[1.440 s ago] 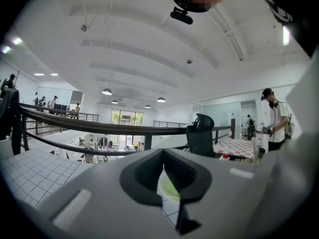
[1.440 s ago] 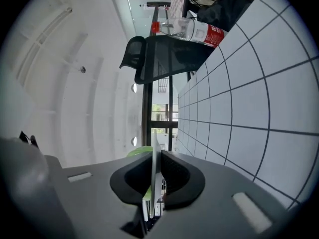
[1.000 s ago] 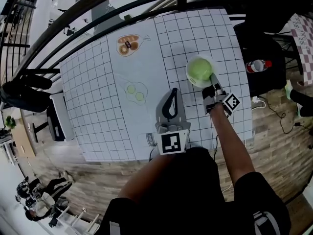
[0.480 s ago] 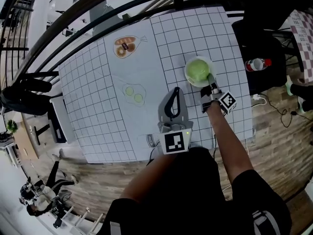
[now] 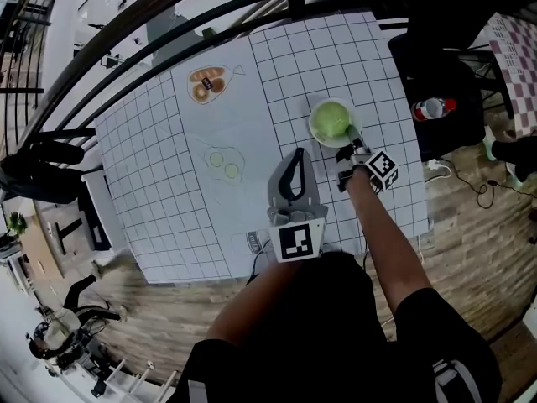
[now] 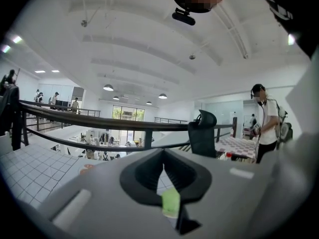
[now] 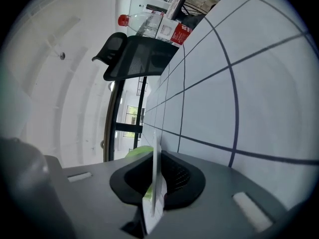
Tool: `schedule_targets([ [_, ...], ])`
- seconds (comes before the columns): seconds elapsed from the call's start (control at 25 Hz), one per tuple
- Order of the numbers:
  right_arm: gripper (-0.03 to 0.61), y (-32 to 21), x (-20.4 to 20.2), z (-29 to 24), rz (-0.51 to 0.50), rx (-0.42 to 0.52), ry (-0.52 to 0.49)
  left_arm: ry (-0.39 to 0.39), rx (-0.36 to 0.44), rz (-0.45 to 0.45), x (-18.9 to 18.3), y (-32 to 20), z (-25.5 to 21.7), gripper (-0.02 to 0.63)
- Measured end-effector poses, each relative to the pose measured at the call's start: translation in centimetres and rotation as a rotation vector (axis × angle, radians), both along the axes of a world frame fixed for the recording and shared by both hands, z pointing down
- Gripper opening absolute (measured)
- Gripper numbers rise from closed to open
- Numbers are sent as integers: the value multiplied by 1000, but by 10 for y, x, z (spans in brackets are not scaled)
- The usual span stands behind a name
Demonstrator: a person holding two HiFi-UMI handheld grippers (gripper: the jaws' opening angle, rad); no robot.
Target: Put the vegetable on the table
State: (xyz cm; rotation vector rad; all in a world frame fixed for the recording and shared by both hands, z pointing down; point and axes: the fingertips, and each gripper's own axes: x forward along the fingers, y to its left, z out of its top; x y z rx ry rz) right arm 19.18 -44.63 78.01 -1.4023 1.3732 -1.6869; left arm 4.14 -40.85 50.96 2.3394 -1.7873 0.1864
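Observation:
A round pale-green vegetable (image 5: pixel 331 119) lies in a white bowl (image 5: pixel 315 133) on the grid-patterned table (image 5: pixel 168 166), right of centre. My right gripper (image 5: pixel 350 142) is at the bowl's near right rim. In the right gripper view its jaws (image 7: pixel 157 159) are shut on the thin white rim (image 7: pixel 155 185), with the green vegetable (image 7: pixel 138 152) just behind. My left gripper (image 5: pixel 297 154) hangs over the table left of the bowl. It is shut with nothing between its fingers, and in its own view it (image 6: pixel 163 157) points up toward the railing.
A clear bag of bread rolls (image 5: pixel 207 83) lies at the far side and a bag with green slices (image 5: pixel 223 164) in the middle. A small printed packet (image 5: pixel 254 240) sits at the near edge. A black chair (image 5: pixel 436 82) with a bottle (image 5: pixel 430 107) stands right; a black railing (image 5: pixel 168 15) runs behind.
The right gripper has kept its hold on the bowl's rim and drifted slightly left and away with it. The left gripper has stayed shut in about the same place.

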Motion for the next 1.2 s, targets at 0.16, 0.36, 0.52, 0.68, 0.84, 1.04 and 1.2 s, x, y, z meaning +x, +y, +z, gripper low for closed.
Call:
schedule_targets([
  [0.16, 23, 4, 0, 5, -27, -81, 65, -32, 46, 26, 4, 5, -10, 9],
  [0.36, 26, 16, -3, 9, -74, -144, 113, -37, 49, 20, -2, 11, -17, 9],
  [0.52, 75, 23, -4, 9, -94, -170, 120, -35, 71, 0, -11, 14, -25, 9],
  [0.68, 96, 43, -2, 9, -113, -203, 145, -56, 82, 6, -13, 27, -32, 9],
  [0.84, 97, 65, 2, -7, -166, -169, 236, -66, 110, 17, -11, 38, -46, 9],
  [1.04, 97, 91, -6, -29, -189, -123, 222, -61, 124, 17, -14, 55, -50, 9],
  [1.2, 95, 109, -25, -54, -227, -72, 213, -37, 109, 36, -14, 73, -49, 9],
])
